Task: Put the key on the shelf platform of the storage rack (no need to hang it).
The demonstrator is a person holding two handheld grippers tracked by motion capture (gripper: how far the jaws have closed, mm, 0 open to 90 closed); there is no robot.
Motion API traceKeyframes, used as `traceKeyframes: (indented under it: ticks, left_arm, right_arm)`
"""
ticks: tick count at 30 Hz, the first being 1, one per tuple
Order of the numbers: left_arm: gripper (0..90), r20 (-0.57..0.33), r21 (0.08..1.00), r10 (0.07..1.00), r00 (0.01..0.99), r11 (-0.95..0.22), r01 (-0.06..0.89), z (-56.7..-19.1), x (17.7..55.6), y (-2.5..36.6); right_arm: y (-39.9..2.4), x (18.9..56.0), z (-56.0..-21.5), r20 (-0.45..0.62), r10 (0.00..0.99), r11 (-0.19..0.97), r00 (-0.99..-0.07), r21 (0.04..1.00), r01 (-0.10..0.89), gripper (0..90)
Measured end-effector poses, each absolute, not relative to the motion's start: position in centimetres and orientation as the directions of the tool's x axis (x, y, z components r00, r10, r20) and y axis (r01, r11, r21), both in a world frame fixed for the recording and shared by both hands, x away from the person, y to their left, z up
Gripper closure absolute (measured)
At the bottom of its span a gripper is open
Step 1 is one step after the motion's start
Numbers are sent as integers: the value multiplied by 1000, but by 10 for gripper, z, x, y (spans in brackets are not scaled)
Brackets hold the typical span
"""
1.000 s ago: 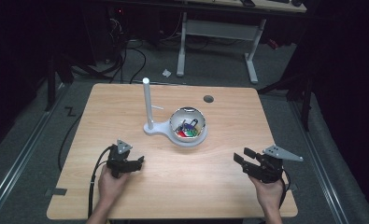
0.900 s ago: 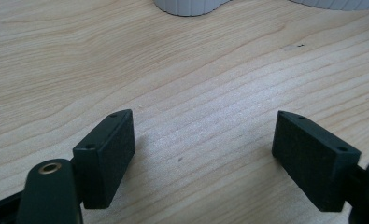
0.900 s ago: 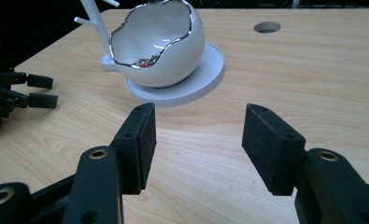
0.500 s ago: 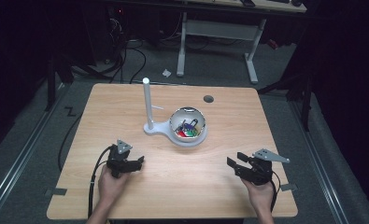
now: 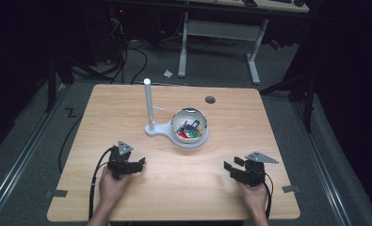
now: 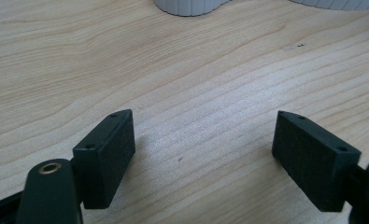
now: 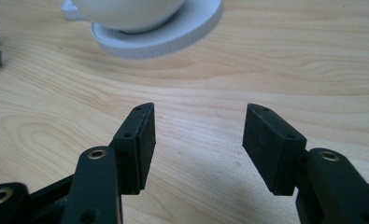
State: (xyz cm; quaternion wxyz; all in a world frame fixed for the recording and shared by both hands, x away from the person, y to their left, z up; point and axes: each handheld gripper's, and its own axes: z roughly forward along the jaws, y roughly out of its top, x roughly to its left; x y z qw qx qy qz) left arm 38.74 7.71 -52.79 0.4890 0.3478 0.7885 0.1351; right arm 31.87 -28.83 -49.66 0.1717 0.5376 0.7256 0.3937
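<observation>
High view shows my left gripper [image 5: 137,163] and right gripper [image 5: 230,168] gaping empty; the white bowl [image 5: 189,127] looks rigid, slick, so I'd pinch its rim.

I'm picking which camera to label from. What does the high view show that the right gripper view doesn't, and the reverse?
Only the high view gives the bowl's colourful contents, the upright white post on its base, the table's round hole, both hands and the floor cables. Only the right gripper view gives a close look between the right gripper's open jaws, with bare wood in the gap. Both share the wooden table, the white bowl on its base and the left gripper.
</observation>
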Motion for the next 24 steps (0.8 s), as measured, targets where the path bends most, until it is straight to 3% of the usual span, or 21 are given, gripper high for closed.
traceKeyframes:
  ticks: [16, 24]
  left_arm:
    - [216, -677, 552, 680, -281, 722, 416, -528, 387, 77]
    - [215, -677, 553, 680, -280, 722, 416, -528, 387, 77]
  right_arm:
    - [-278, 328, -518, -12, 951, 228, -308, 699, 678, 400]
    - [-277, 328, -518, -9, 954, 221, -300, 697, 682, 386]
